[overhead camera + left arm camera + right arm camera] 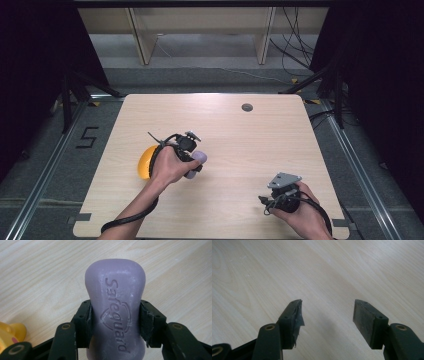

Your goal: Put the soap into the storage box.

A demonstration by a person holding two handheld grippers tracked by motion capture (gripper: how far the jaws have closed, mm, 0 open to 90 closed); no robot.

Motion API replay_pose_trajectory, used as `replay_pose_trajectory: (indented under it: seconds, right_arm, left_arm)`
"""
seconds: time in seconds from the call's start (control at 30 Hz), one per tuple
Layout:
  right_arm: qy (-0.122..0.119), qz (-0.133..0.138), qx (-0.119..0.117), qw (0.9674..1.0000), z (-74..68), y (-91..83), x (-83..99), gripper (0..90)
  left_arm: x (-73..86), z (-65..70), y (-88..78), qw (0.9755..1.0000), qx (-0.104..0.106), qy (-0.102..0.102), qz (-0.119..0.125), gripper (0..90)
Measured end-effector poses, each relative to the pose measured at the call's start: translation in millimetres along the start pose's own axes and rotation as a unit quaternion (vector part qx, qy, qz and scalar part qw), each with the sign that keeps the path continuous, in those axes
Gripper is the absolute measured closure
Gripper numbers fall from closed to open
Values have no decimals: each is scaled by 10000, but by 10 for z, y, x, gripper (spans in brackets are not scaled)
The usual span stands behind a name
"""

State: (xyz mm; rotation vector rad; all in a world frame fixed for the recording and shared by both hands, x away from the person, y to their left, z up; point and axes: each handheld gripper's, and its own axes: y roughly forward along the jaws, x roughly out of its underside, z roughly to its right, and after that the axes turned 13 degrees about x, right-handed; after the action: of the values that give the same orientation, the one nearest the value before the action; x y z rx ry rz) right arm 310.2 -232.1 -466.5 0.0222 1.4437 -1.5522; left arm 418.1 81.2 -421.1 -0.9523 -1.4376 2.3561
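Note:
A purple bar of soap (115,307) with "Safeguard" stamped on it sits between the black jaws of my left gripper (115,317), whose pads press on its narrow waist. In the high view the left gripper (196,161) holds the soap bar (200,157) just above the table, left of centre. A yellow rubber duck (145,161) lies right behind the left hand, and its edge (10,333) shows at the lower left of the left gripper view. My right gripper (327,315) stands open over bare wood; in the high view the right gripper (272,200) rests near the front right.
The light wooden table (240,140) has a small grey round cap (247,107) near its far edge. Black cables trail from both grippers toward the front edge. Dark floor and frame legs surround the table.

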Motion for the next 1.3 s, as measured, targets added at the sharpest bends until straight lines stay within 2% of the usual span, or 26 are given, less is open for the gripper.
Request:
replay_pose_trajectory:
  seconds: [0.03, 0.1, 0.23, 0.47, 0.5, 0.63, 0.73, 0.83, 1.0, 1.03, 1.1, 1.17, 1.2, 1.23, 1.3]
  right_arm:
    - [3, 7, 11, 10000, -1, 0, 0, 410]
    - [0, 8, 7, 10000, -1, 0, 0, 410]
    - [4, -18, -17, 10000, 3, -6, -4, 409]
    - [14, 8, 11, 10000, 3, -9, -6, 408]
    - [77, -13, -11, 10000, -8, -11, -5, 407]
    - [28, 17, 8, 10000, 2, -11, -8, 407]
    - [41, 11, 2, 10000, 2, -12, -10, 407]
    - [34, 21, 18, 10000, 2, -14, -10, 407]
    - [37, 20, 8, 10000, 2, -12, -10, 407]
    - [34, 21, 18, 10000, 3, -13, -11, 407]
    - [30, 18, 10, 10000, 1, -12, -11, 407]
    - [34, 15, 8, 10000, 1, -13, -11, 407]
    - [36, 17, 10, 10000, 0, -13, -12, 407]
    - [22, 33, 28, 10000, 3, -13, -13, 407]
    - [39, 17, 10, 10000, 2, -12, -12, 407]
  left_arm:
    - [5, 5, -1, 9999, 41, -126, 31, 490]
    - [7, -3, -13, 9999, 0, -144, 70, 490]
    - [5, -39, -44, 10000, -46, -32, 53, 491]
    - [13, -82, -84, 10000, -13, -25, 66, 490]
    - [19, -84, -92, 9999, -22, -99, 97, 490]
    - [24, -102, -102, 9999, -34, -46, 99, 490]
    - [30, -98, -114, 9998, -96, -120, 114, 490]
    - [35, -100, -131, 9995, -53, -254, 158, 490]
    - [42, -117, -160, 9994, -70, -273, 179, 490]
    - [40, -147, -174, 9997, -89, -154, 191, 490]
    - [42, -161, -186, 9998, -69, -138, 145, 490]
    - [49, -158, -185, 9996, -119, -168, 201, 490]
    - [57, -145, -182, 9993, -97, -296, 227, 490]
    - [62, -148, -184, 9991, -111, -336, 238, 490]
    - [63, -160, -193, 9992, -97, -338, 210, 490]
